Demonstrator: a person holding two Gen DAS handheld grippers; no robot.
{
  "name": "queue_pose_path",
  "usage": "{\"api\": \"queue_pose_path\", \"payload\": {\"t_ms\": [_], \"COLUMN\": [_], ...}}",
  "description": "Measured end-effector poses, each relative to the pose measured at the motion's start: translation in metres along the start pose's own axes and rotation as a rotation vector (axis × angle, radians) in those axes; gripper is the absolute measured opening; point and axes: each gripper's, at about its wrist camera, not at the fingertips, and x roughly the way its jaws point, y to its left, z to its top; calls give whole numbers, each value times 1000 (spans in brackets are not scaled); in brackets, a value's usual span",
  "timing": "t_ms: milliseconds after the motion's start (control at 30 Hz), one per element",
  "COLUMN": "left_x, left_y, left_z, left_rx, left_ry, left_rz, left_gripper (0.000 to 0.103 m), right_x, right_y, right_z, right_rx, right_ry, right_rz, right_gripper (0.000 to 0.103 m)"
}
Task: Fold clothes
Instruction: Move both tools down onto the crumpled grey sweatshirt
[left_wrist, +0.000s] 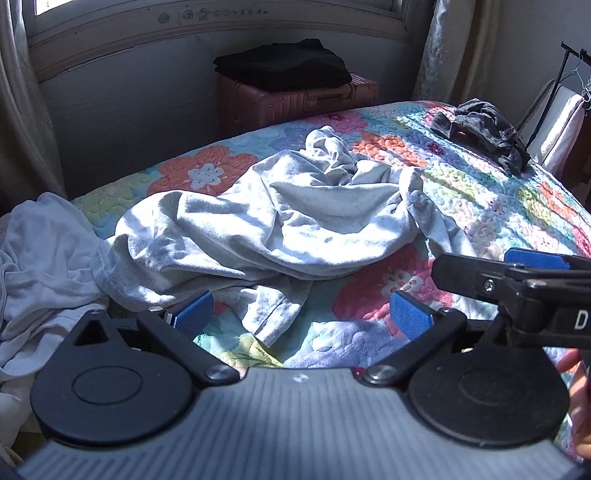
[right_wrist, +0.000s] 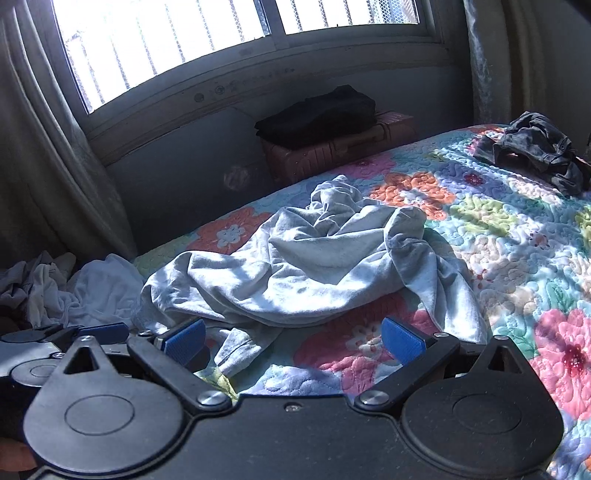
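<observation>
Currently you are holding both the left tool (left_wrist: 302, 314) and right tool (right_wrist: 293, 339) wide open, empty, near the crumpled grey garment (left_wrist: 266, 229) on the bed (left_wrist: 498, 206).

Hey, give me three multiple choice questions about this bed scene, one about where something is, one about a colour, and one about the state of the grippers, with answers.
1. Where does the folded black clothing lie?
A. on the pink suitcase
B. on the floral quilt
C. on the windowsill

2. What colour is the crumpled garment in the middle of the bed?
A. red
B. light grey
C. black

3. How do the left gripper and right gripper stand?
A. both shut on cloth
B. one open, one shut
C. both open, holding nothing

Answers: 1 A, the black pile sits atop the suitcase under the window. 2 B, its fabric reads pale grey in the sunlight. 3 C, each pair of blue pads stands wide apart with only quilt and garment edge beyond.
</observation>
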Motion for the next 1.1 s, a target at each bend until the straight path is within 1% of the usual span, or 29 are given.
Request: {"api": "queue_pose_path", "payload": {"t_ms": [67, 100, 133, 167, 267, 300, 367, 433, 500, 533, 600, 633, 733, 767, 800, 867, 900, 967, 1000, 1033, 1100], "left_x": [20, 32, 42, 49, 71, 77, 86, 94, 98, 99, 101, 106, 127, 134, 137, 133, 127, 121, 121, 125, 134], "left_y": [4, 4, 4, 5, 12, 14, 22, 37, 52, 60, 73, 74, 71, 70, 68, 69, 72, 78, 83, 87, 94], "left_z": [14, 22, 27, 30, 30, 28, 20, 12, 8, 6, 4, 5, 10, 12, 13, 13, 13, 13, 14, 13, 10], "left_rx": [-30, -36, -44, -63, -137, -153, -178, -226, -265, -284, -319, -314, -276, -272, -274, -311, -333, -350, -356, -365, -388], "left_ry": [47, 70, 75, 68, 66, 59, 8, -46, -64, -68, -95, -98, -62, -47, -49, -99, -128, -164, -163, -145, -100], "left_rz": [2, 28, 50, 54, 44, 46, 69, 114, 136, 139, 157, 176, 230, 239, 251, 270, 264, 243, 228, 215, 209], "left_gripper": [103, 103, 103, 103, 103, 103, 103, 103, 103, 103, 103, 103, 101, 99, 97, 86, 85, 79, 78, 78, 76], "right_x": [13, 18, 23, 28, 42, 46, 54, 62, 70, 73, 82, 86, 99, 104, 108, 116, 116, 112, 110, 112, 119], "right_y": [-10, -18, -23, -32, -52, -57, -65, -69, -75, -81, -79, -78, -73, -71, -70, -67, -64, -61, -61, -63, -69], "right_z": [8, 11, 12, 13, 8, 6, 2, 0, 0, 2, 4, 4, 7, 8, 9, 12, 16, 27, 34, 39, 45], "right_rx": [28, 56, 80, 98, 135, 138, 146, 145, 138, 131, 106, 88, 44, 30, 17, -17, -48, -105, -130, -149, -165], "right_ry": [-18, -24, -28, -21, 9, 17, 33, 43, 50, 54, 56, 59, 61, 58, 55, 43, 19, -56, -89, -98, -81], "right_rz": [34, 50, 57, 55, 41, 37, 29, 14, -3, -9, -21, -25, -45, -55, -65, -88, -112, -162, -172, -172, -150], "right_gripper": [103, 103, 103, 103, 103, 103, 103, 103, 103, 103, 97, 96, 96, 96, 96, 94, 92, 92, 92, 92, 93]}}
